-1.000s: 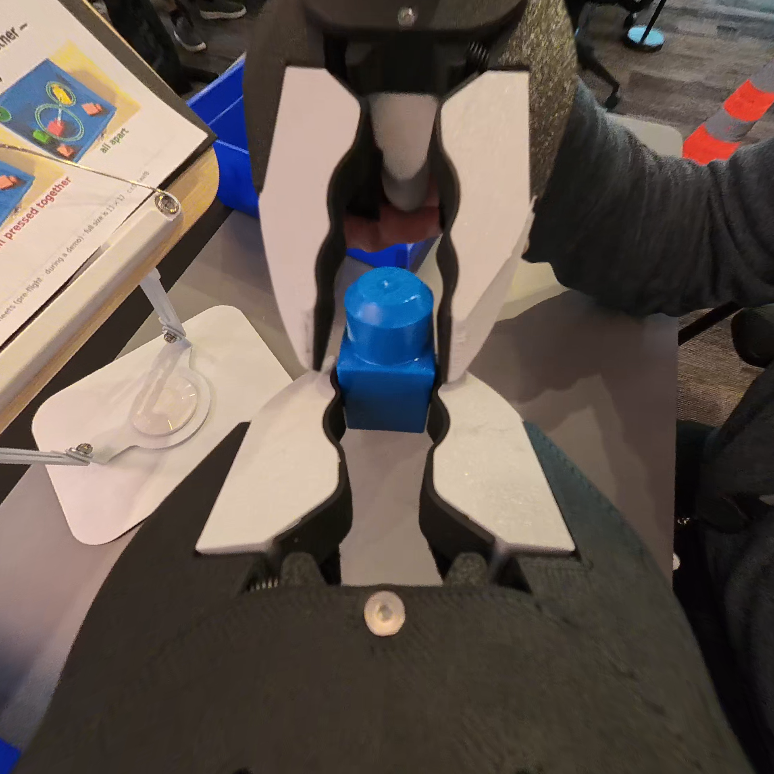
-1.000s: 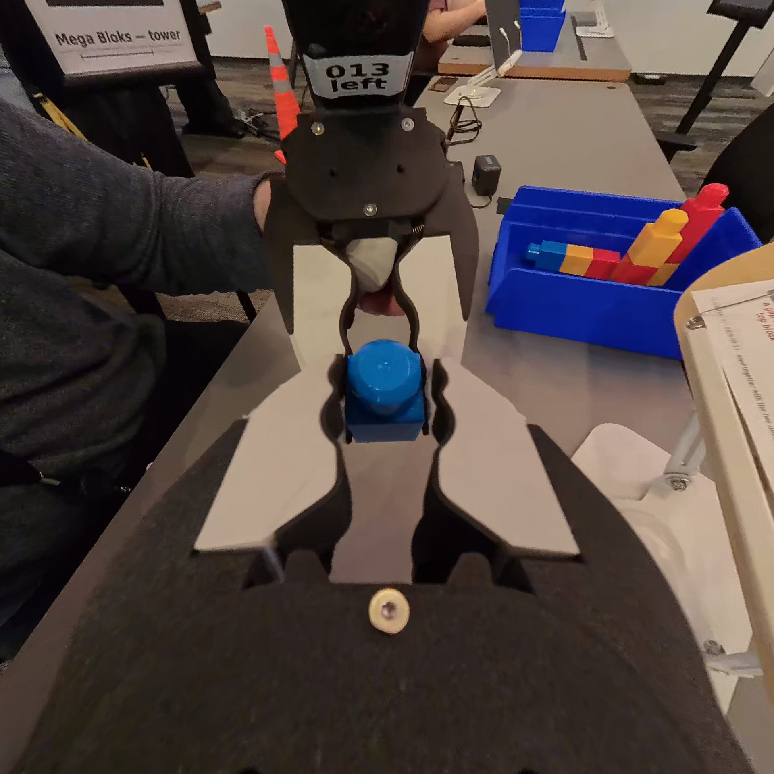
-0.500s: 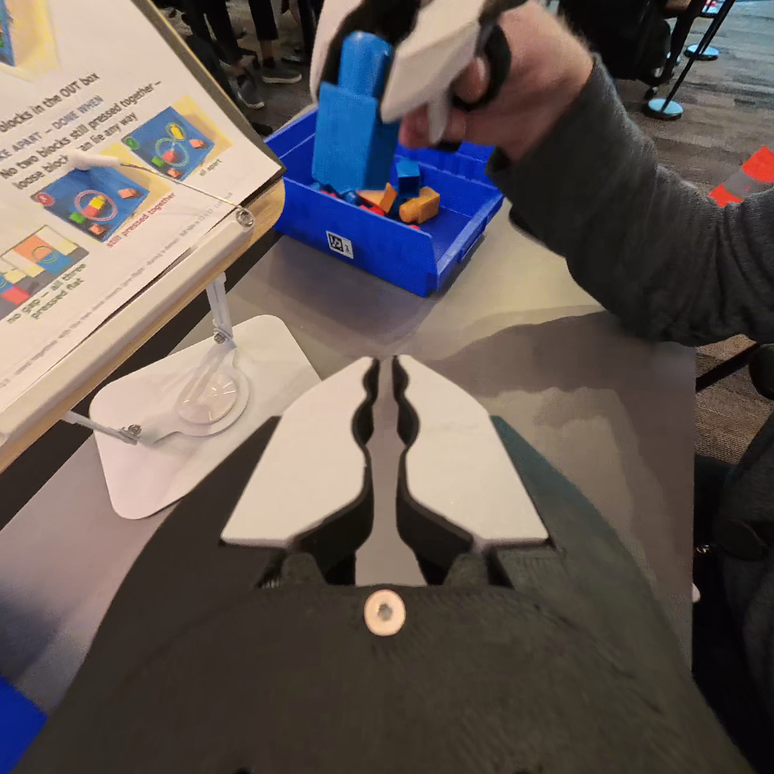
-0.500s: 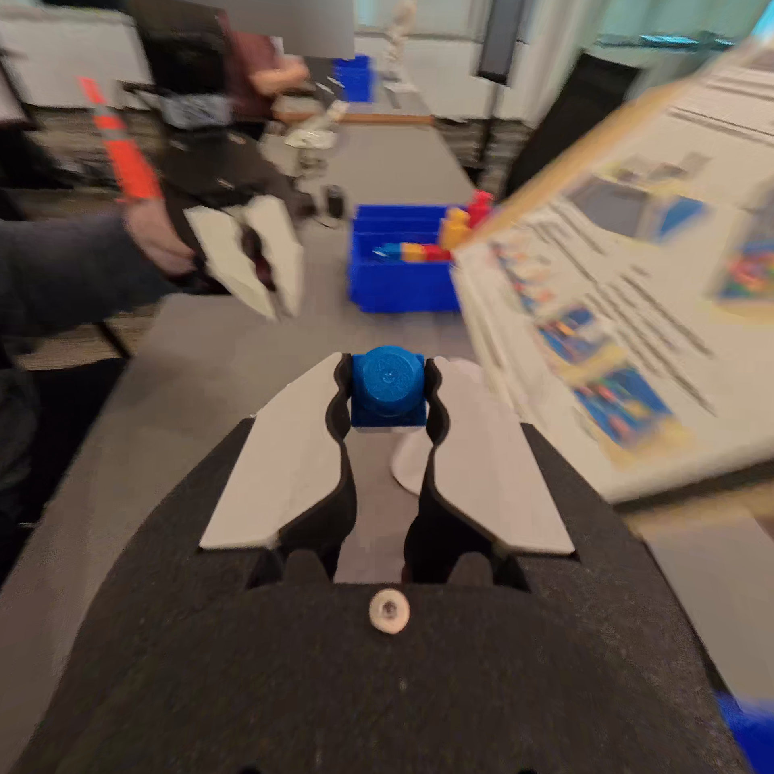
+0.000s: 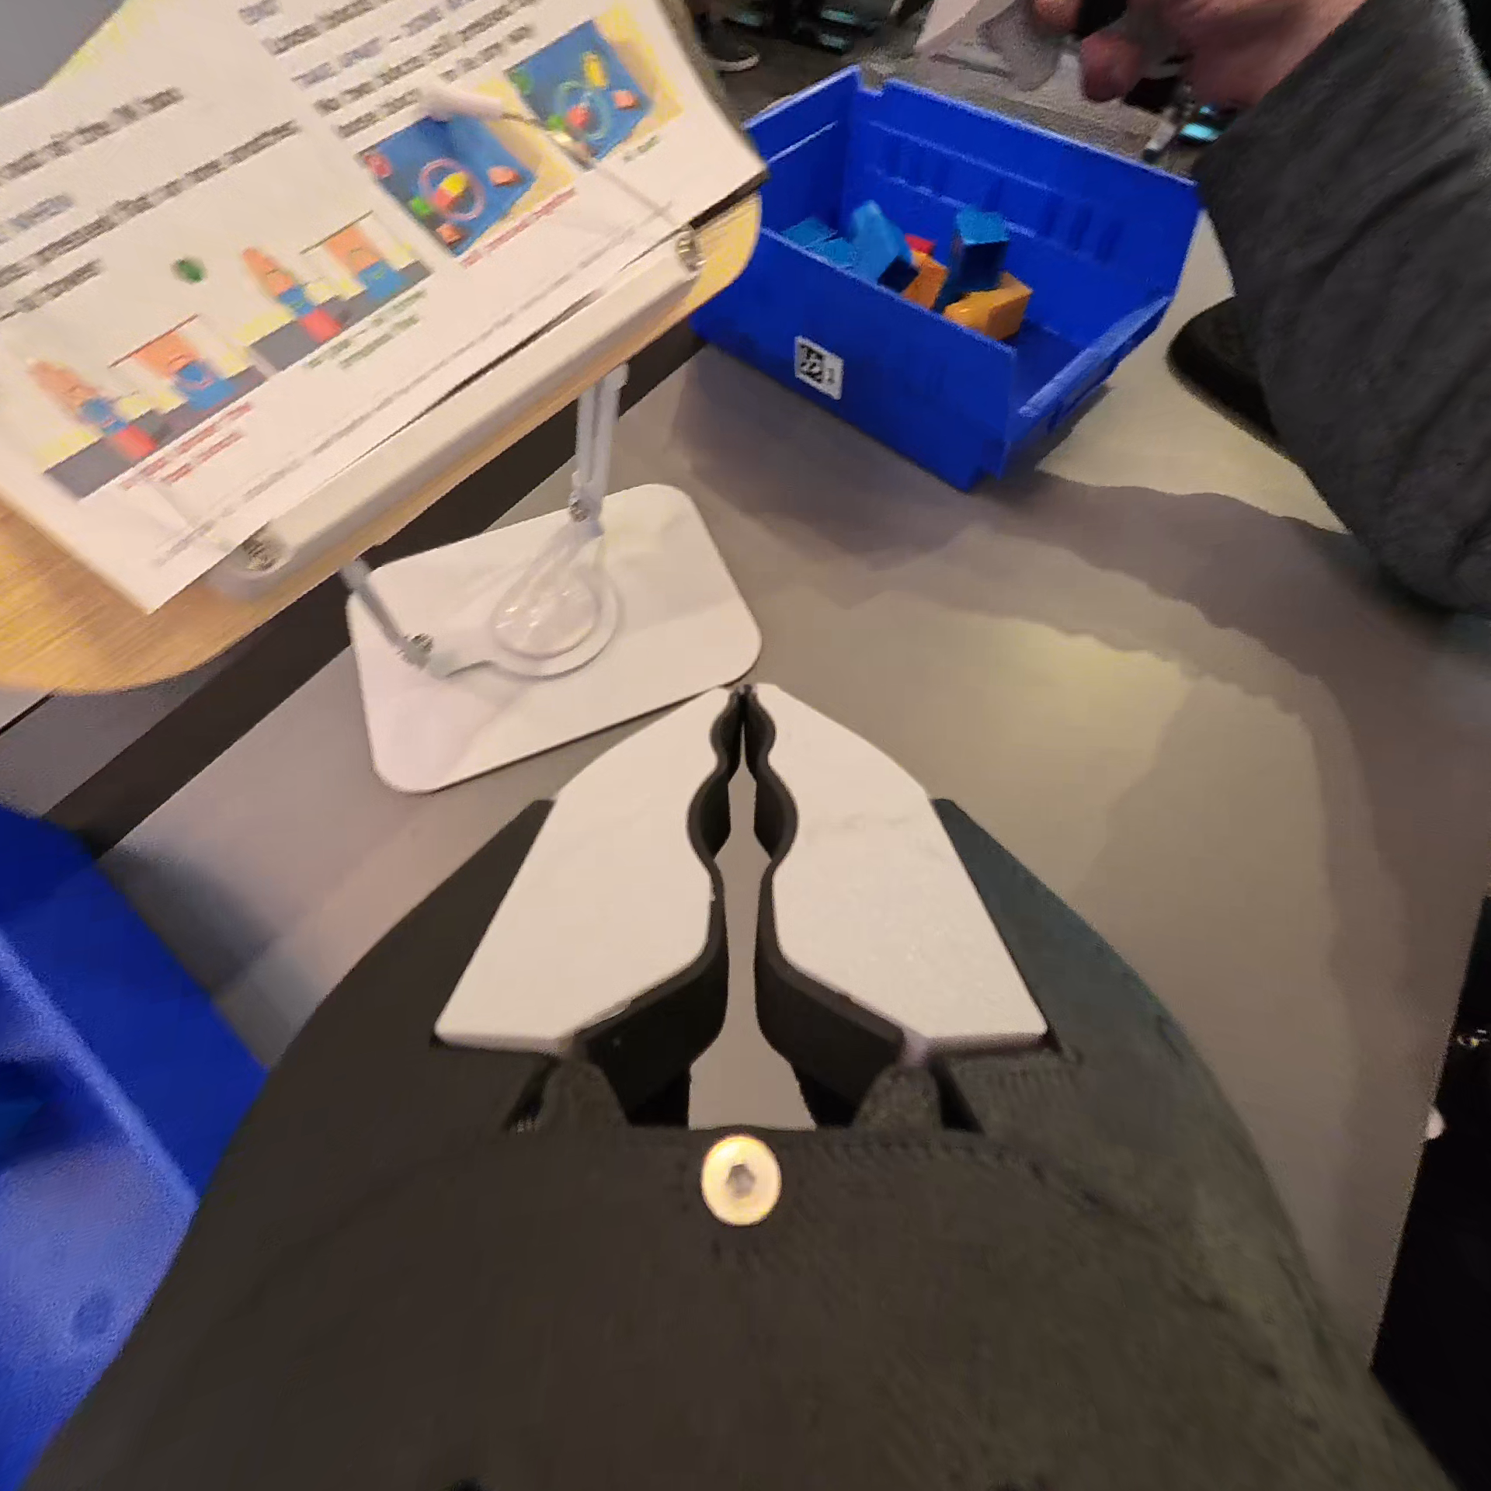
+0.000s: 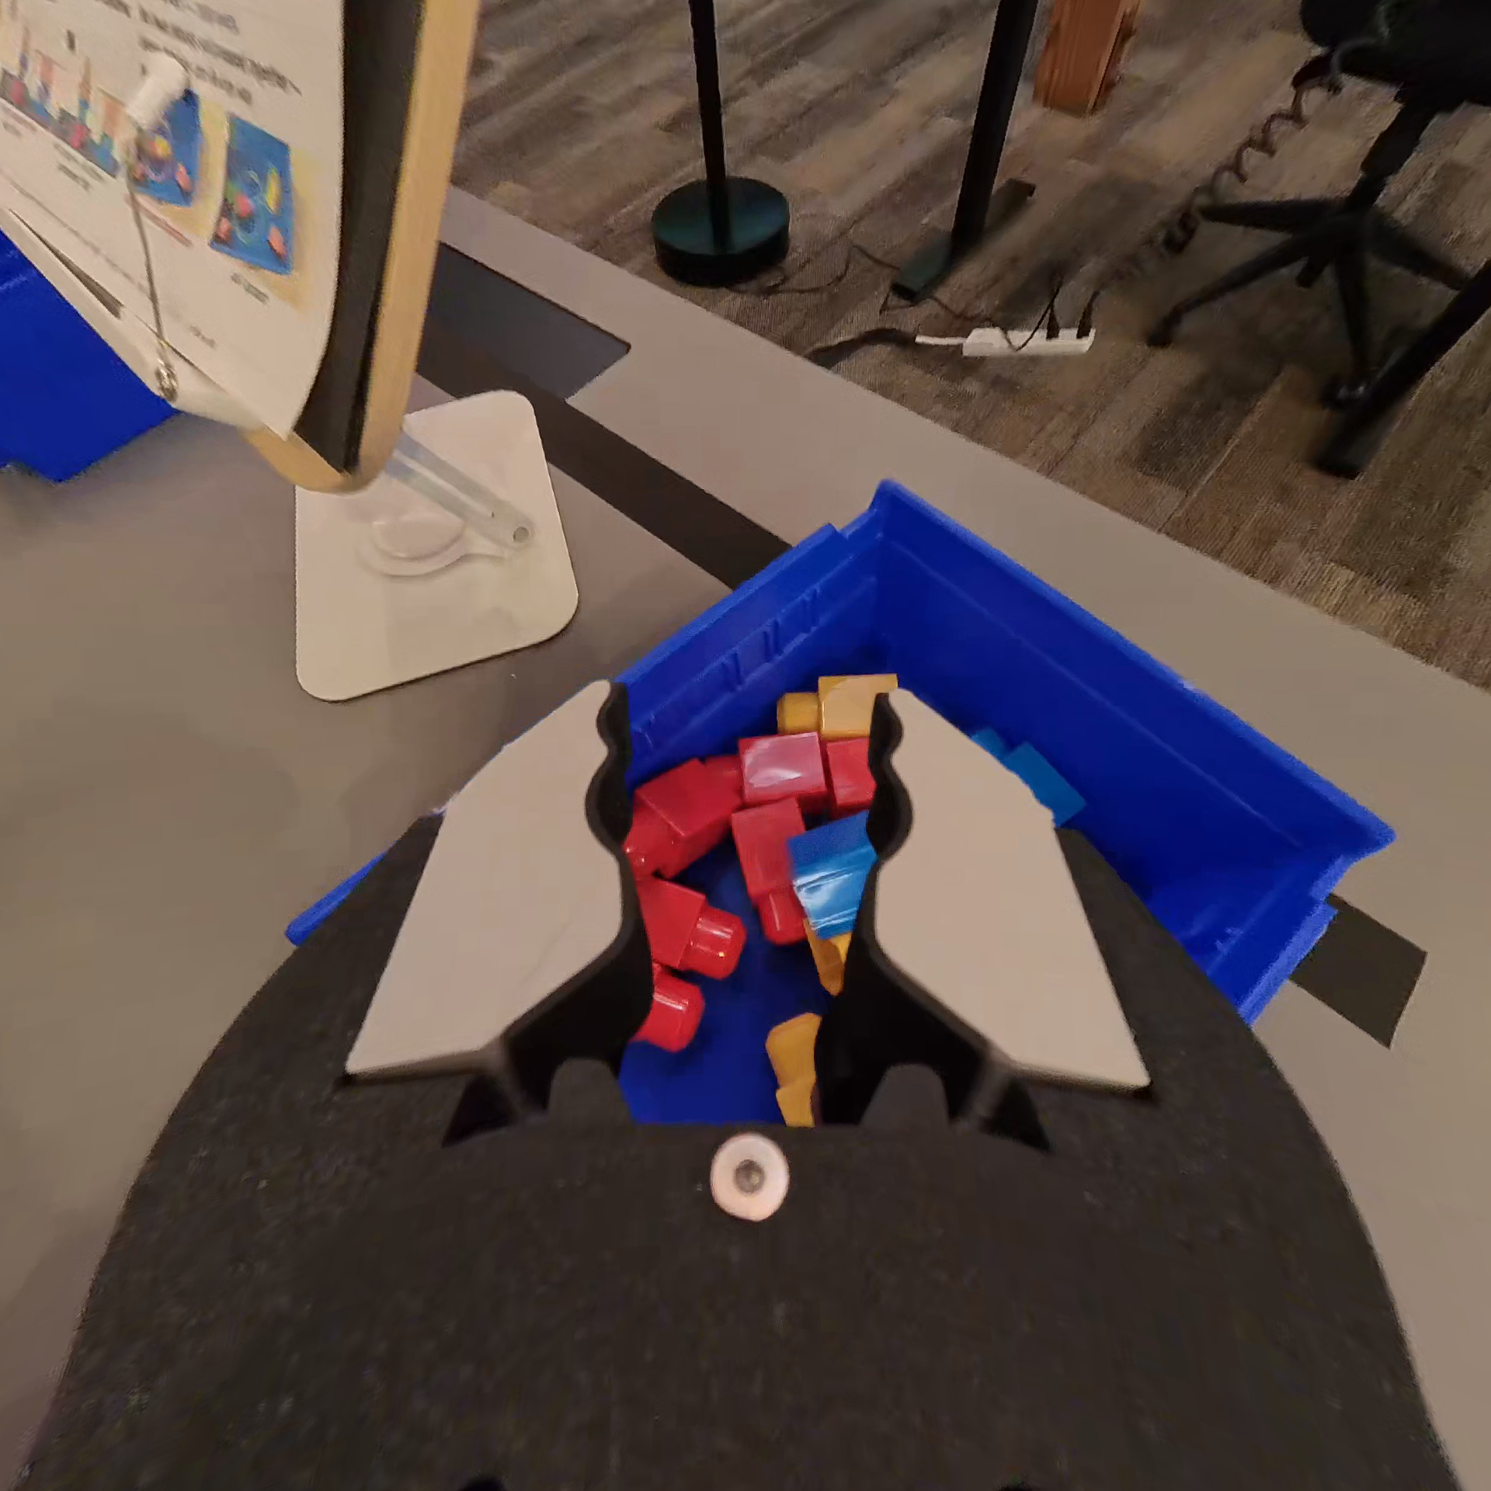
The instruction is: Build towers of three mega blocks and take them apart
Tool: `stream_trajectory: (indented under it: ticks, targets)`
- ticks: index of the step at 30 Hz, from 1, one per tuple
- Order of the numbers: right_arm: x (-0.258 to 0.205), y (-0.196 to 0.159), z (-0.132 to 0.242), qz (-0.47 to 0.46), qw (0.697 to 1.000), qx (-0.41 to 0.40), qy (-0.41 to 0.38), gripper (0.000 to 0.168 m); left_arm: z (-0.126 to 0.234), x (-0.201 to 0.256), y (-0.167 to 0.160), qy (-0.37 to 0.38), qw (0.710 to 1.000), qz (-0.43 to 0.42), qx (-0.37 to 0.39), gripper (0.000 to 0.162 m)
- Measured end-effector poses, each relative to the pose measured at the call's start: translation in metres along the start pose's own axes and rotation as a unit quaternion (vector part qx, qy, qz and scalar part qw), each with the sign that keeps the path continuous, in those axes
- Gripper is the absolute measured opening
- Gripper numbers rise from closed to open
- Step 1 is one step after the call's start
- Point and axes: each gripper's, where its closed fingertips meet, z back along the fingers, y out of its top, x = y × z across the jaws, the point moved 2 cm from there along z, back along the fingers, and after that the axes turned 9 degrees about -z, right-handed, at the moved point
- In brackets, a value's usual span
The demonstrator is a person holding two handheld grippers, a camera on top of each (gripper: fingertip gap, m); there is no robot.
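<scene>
My right gripper [image 6: 749, 699] is open and empty, and it hangs over a blue bin [image 6: 1129, 670]. The bin holds several loose red blocks [image 6: 694, 815], orange blocks [image 6: 839, 702] and a blue block [image 6: 831, 879] that lies between my fingers. My left gripper [image 5: 742, 695] is shut and empty, low over the grey table [image 5: 1049, 766]. In the left wrist view the same bin [image 5: 887, 355] stands far ahead with blue blocks [image 5: 976, 250] and orange blocks [image 5: 988, 306] in it. The hand [image 5: 1170, 48] that holds the right gripper is above it.
A tilted board with an instruction sheet [image 5: 323, 242] stands on a white base [image 5: 645, 565], to the left of the bin; it also shows in the right wrist view [image 6: 436, 581]. Another blue bin [image 5: 81, 1049] is at my lower left. A grey sleeve [image 5: 1371, 282] crosses the right side. The left gripper's tips are roughly 40 cm from the right gripper's.
My right gripper carried the blue block from my left gripper to the bin and opened, and the block now lies in the bin. My left gripper let go, shut empty and drew back.
</scene>
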Motion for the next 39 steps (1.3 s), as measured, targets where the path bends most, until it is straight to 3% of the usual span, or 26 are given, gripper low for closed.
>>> stream_trajectory:
  ticks: [4, 10, 15, 25, 29, 31, 32, 33, 39]
  targets:
    - [-0.026, 0.017, 0.005, 0.027, 0.999, 0.027, 0.027, 0.05, 0.032, -0.041, -0.021, 0.089, 0.996, 0.018, -0.01, 0.007]
    - [-0.069, 0.03, -0.003, 0.072, 0.995, 0.032, 0.067, 0.049, 0.075, -0.136, -0.064, 0.238, 0.964, 0.115, 0.005, 0.047]
    - [-0.089, 0.03, -0.014, 0.097, 0.992, 0.02, 0.081, 0.049, 0.07, -0.208, -0.112, 0.311, 0.934, 0.171, -0.039, 0.072]
    - [-0.106, 0.035, -0.014, 0.108, 0.988, 0.029, 0.106, 0.047, 0.034, -0.291, -0.183, 0.349, 0.896, 0.259, -0.094, 0.094]
    - [-0.107, 0.036, -0.014, 0.107, 0.988, 0.032, 0.109, 0.047, 0.023, -0.305, -0.198, 0.355, 0.89, 0.263, -0.112, 0.083]
    - [-0.109, 0.037, -0.014, 0.109, 0.988, 0.033, 0.108, 0.047, 0.016, -0.307, -0.201, 0.345, 0.893, 0.266, -0.108, 0.061]
    - [-0.11, 0.037, -0.014, 0.11, 0.987, 0.034, 0.11, 0.047, 0.014, -0.307, -0.2, 0.337, 0.896, 0.272, -0.1, 0.042]
    - [-0.111, 0.037, -0.013, 0.111, 0.987, 0.035, 0.11, 0.046, 0.014, -0.308, -0.199, 0.337, 0.896, 0.275, -0.088, 0.036]
    - [-0.138, 0.047, -0.004, 0.137, 0.976, 0.066, 0.153, 0.045, 0.034, -0.287, -0.162, 0.308, 0.925, 0.217, -0.059, 0.036]
